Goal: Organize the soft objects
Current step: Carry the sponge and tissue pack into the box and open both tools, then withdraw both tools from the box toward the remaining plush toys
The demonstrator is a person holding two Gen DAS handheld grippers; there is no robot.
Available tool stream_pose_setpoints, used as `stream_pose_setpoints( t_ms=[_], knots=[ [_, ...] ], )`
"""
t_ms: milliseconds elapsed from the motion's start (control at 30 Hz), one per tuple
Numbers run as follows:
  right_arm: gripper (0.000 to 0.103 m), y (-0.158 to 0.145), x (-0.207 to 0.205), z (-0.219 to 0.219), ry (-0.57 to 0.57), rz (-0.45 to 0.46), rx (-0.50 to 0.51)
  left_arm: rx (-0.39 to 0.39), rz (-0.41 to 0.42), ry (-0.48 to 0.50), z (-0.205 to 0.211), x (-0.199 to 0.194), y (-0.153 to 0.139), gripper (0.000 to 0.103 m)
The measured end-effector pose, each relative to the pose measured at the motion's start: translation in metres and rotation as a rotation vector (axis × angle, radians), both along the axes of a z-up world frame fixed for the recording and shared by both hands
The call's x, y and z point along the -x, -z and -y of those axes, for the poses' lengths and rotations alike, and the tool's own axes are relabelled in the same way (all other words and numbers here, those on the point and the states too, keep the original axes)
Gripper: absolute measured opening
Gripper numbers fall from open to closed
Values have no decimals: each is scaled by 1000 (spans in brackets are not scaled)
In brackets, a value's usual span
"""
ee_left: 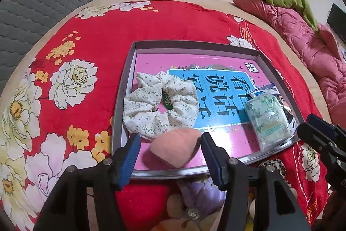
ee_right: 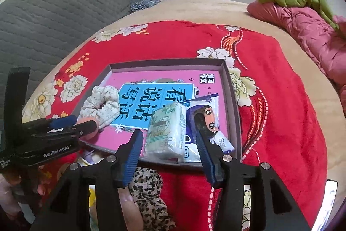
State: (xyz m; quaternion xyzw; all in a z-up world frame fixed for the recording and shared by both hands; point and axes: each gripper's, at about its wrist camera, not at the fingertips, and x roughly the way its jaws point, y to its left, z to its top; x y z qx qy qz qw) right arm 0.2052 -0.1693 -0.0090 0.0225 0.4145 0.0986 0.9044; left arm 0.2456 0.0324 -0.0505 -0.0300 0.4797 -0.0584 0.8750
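Red floral blanket (ee_left: pixel 103 40) covered the bed; a shallow grey tray (ee_left: pixel 129 62) sat on it, lined with a pink book cover (ee_left: pixel 194 60).

Left claw (ee_left: pixel 170 155): jaws partly apart, straddling a peach sponge (ee_left: pixel 175 148) at the tray's near edge. Neither pad pressed it; a gap showed on both sides. A cream floral scrunchie (ee_left: pixel 160 103) lay just behind the sponge, inside the tray, left side.

Right claw (ee_right: pixel 170 144): jaws likewise partly apart, either side of a green tissue pack (ee_right: pixel 166 131) in the tray's near right corner. I saw no pad pressing it. Tissue pack leaned against a blue-white packet (ee_right: pixel 207 118) beside it.

Outside the tray, near my claws: a leopard-print scrunchie (ee_right: pixel 147 194) and a purple one (ee_left: pixel 201 192), both on the blanket.

Pink quilt (ee_left: pixel 302 36) heaped at the bed's far right.
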Motion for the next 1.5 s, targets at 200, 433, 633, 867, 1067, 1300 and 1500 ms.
stream_pose_setpoints(
  t_ms=[200, 433, 633, 867, 1067, 1300, 1500],
  knots=[
    [53, -2, 3, 1, 3, 2, -8, 13, 13, 10, -1, 3, -5, 60],
    [54, -4, 7, 0, 1, 5, -13, 3, 31, 9, -1, 7, -10, 61],
    [58, -6, 12, -1, 8, 7, -15, 2, 50, 5, -4, 11, -16, 61],
    [60, -9, 16, -1, 11, 12, -14, -1, 70, -5, -9, 16, -22, 61],
    [63, -11, 21, -1, 14, 18, -10, 0, 87, -12, -13, 20, -27, 61],
    [64, -17, 26, -3, 8, 33, -1, -14, 103, -18, -17, 27, -32, 61],
    [65, -22, 32, -5, 0, 41, 0, -20, 114, -25, -22, 36, -37, 61]
  ],
)
